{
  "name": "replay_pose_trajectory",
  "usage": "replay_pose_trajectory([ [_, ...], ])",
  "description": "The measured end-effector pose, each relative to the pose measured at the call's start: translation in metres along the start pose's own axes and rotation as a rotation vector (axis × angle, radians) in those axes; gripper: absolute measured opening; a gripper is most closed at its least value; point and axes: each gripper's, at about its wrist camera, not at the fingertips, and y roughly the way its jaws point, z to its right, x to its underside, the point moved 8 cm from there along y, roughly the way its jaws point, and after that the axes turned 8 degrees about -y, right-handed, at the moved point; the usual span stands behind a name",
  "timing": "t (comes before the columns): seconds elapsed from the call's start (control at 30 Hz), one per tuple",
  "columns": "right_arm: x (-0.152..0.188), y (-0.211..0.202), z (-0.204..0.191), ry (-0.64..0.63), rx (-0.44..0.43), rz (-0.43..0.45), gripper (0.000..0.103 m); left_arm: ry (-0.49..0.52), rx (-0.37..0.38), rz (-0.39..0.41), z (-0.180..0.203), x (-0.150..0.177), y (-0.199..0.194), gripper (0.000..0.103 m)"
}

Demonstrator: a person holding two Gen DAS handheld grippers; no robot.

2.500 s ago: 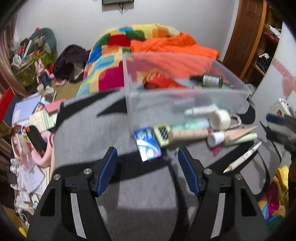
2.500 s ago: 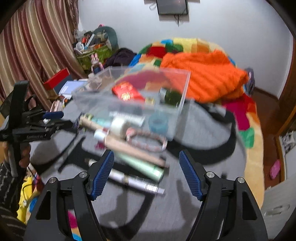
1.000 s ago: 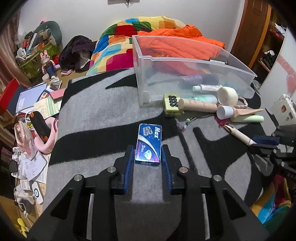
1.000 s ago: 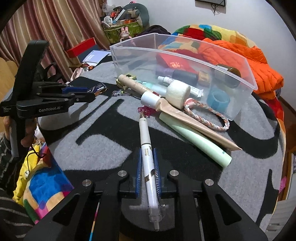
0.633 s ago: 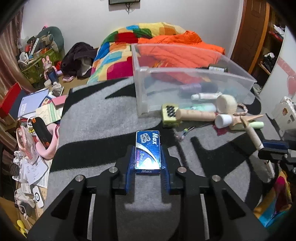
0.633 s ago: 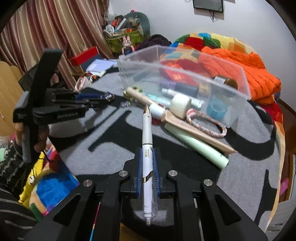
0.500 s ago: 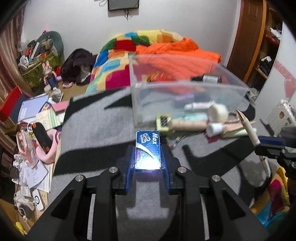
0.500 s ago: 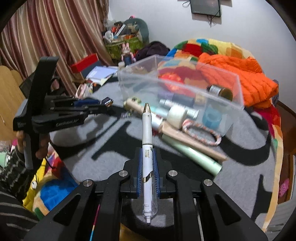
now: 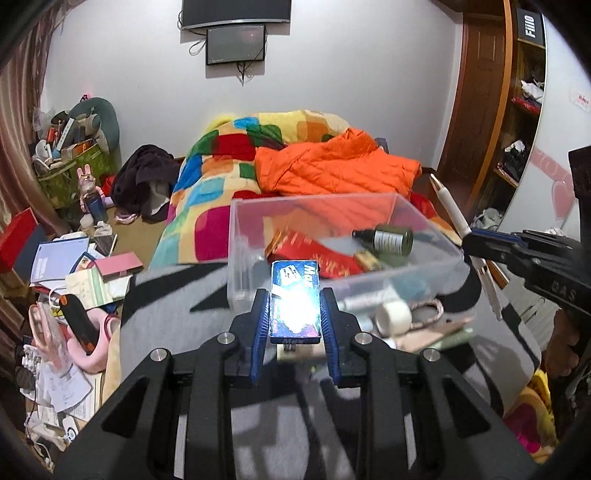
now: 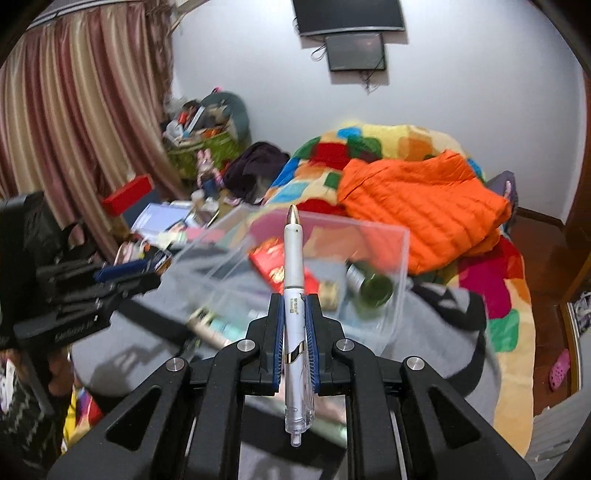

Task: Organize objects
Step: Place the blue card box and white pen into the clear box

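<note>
The left tongs (image 9: pixel 295 314) clamp a blue box (image 9: pixel 294 303); the right tongs (image 10: pixel 294 332) pinch a white pen (image 10: pixel 293 295).

The blue box (image 9: pixel 294 302) reads "Max". At two o'clock, a black sign (image 9: pixel 529 22) atop the wooden shelf (image 9: pixel 524 110) reads "Fiiio".

A blue box (image 9: pixel 294 301) with white print is showing between the black left tongs (image 9: pixel 294 325) and their blue pads (image 9: pixel 260 321). The right tongs (image 10: pixel 294 332) are gripping a white pen (image 10: pixel 293 280) with a gold tip. At twelve o'clock, a clear bin (image 9: pixel 236 236) is holding a red packet (image 9: pixel 314 254) and a dark green bottle (image 9: pixel 388 238); beyond it an orange jacket (image 9: pixel 332 170) is covering a multicoloured patchwork blanket (image 9: pixel 221 155)
</note>
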Motion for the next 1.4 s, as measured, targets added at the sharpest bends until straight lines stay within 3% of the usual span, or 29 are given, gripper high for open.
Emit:
replay_pose_trajectory([
  [0.17,-0.019,0.012,0.014,0.019,0.030,0.013,0.010,-0.012,-0.001,0.008,0.001,-0.015,0.011,0.027],
  [0.37,-0.032,0.042,0.020,-0.026,0.067,-0.030,0.010,-0.040,-0.001,-0.003,-0.003,-0.030,0.029,0.027],
  [0.6,-0.023,0.083,0.018,-0.092,0.088,-0.121,0.010,-0.077,0.008,-0.062,-0.008,-0.027,0.060,0.027],
  [0.9,-0.009,0.114,0.000,-0.144,0.037,-0.192,0.010,-0.048,0.026,-0.121,-0.002,-0.016,0.081,0.027],
  [1.17,-0.006,0.107,-0.005,-0.155,0.023,-0.191,0.010,-0.014,0.031,-0.108,0.008,-0.016,0.074,0.027],
  [1.4,-0.012,0.070,0.001,-0.084,-0.016,-0.149,0.016,-0.003,0.045,-0.080,0.012,-0.018,0.053,0.029],
])
